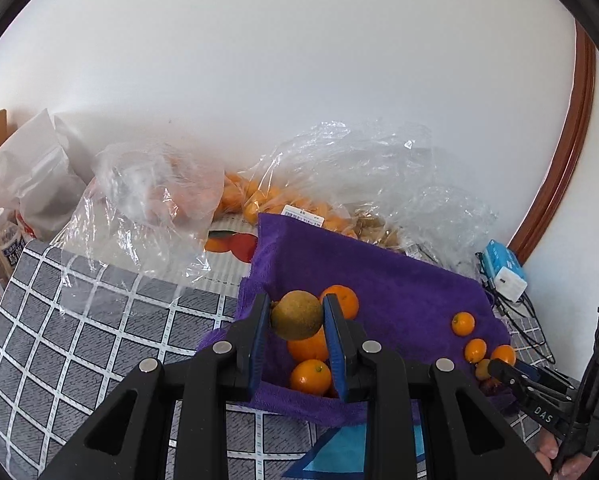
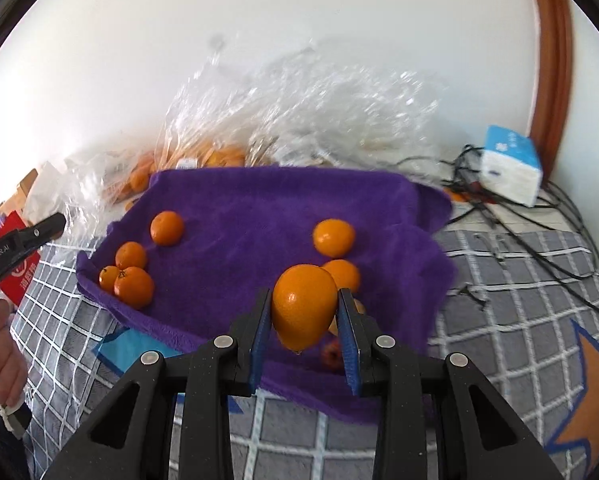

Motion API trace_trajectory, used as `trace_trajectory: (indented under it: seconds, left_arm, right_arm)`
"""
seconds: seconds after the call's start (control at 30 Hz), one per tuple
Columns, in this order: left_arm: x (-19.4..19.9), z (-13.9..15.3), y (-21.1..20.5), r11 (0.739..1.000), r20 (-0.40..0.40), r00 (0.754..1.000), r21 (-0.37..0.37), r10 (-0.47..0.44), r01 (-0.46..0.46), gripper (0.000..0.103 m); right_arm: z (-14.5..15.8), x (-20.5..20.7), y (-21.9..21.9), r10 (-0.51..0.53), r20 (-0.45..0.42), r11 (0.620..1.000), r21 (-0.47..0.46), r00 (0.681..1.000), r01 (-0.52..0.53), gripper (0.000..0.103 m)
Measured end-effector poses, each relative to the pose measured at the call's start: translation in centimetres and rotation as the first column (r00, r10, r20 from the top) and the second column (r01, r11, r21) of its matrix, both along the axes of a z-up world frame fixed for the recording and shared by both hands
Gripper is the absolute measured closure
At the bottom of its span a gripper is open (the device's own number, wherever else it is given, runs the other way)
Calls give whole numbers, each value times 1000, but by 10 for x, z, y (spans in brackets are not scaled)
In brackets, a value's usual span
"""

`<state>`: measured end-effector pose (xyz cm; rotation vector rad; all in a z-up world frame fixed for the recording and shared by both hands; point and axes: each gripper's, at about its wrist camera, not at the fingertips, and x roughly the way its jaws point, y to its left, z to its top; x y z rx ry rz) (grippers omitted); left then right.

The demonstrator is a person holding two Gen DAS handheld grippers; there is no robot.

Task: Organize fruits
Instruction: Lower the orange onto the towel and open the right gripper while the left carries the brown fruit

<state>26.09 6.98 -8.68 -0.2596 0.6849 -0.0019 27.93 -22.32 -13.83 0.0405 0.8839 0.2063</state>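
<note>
A purple towel [image 1: 379, 280] [image 2: 267, 216] lies on the checked bedcover. My left gripper [image 1: 295, 312] is shut on a brownish-green round fruit [image 1: 297, 314] and holds it above several oranges [image 1: 310, 376] at the towel's left end. My right gripper [image 2: 304, 312] is shut on a large orange lemon-shaped fruit [image 2: 304, 310] above the towel's near right part. Small oranges [image 2: 133, 286] lie at the towel's left, others [image 2: 334, 237] at its right. The right gripper also shows in the left wrist view [image 1: 499, 368] beside small oranges [image 1: 463, 323].
Clear plastic bags with oranges [image 1: 147, 200] [image 2: 299, 112] lie behind the towel against the white wall. A white paper bag [image 1: 35, 176] stands far left. A blue-white box [image 2: 511, 168] and black cables [image 2: 539, 240] lie at the right. A blue paper [image 2: 127, 346] pokes out under the towel.
</note>
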Motion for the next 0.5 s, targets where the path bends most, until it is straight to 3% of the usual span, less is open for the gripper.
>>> trace_trajectory:
  seconds: [0.17, 0.5]
  left_arm:
    - [21, -14, -17, 999, -60, 998, 30, -33, 35, 77]
    - [60, -38, -55, 993, -175, 978, -2, -117, 118, 77]
  right_arm:
    - [-31, 15, 14, 36, -81, 999, -8, 996, -36, 71]
    - [-38, 14, 12, 49, -97, 999, 18, 994, -47, 69]
